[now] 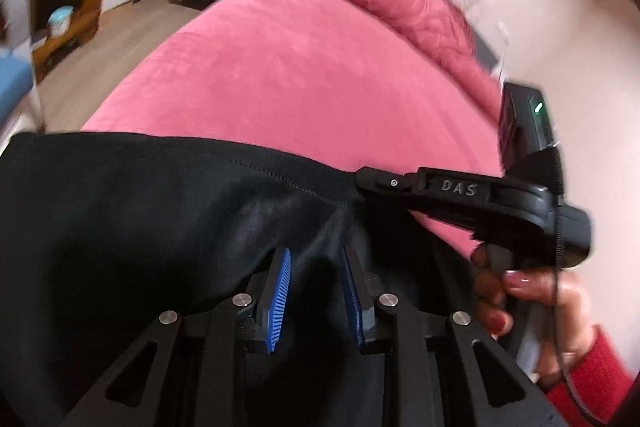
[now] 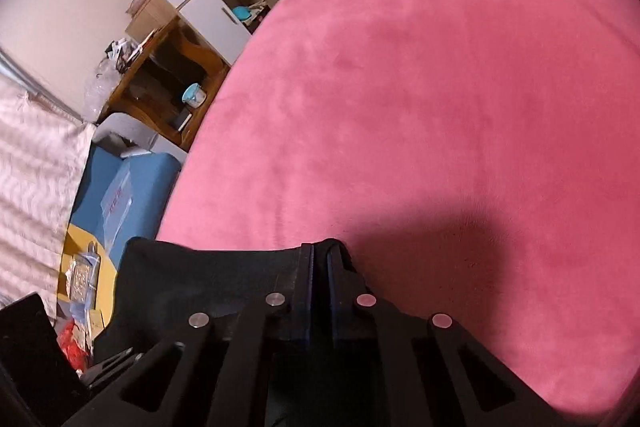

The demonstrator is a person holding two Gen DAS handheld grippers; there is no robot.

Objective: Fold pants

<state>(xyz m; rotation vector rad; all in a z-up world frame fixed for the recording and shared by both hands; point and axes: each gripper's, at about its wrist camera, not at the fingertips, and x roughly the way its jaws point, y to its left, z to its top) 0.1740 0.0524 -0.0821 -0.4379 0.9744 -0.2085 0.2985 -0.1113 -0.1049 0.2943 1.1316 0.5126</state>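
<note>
Covering the bed, a pink blanket (image 2: 400, 87) bears black pants (image 1: 140, 207), both tongs seemingly pinching them.

black tool (image 1: 316, 291) with ribbed blue pads (image 1: 279, 301), silver rivets; red sleeve (image 1: 588, 379).

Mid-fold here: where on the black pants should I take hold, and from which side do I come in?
Grip the black pants at the stitched hem edge, coming in from over the bare pink blanket. That edge lies straight and exposed, so jaws can likely slide around it. The right gripper is already shut on an edge; the left gripper has bunched cloth between its pads.
</note>
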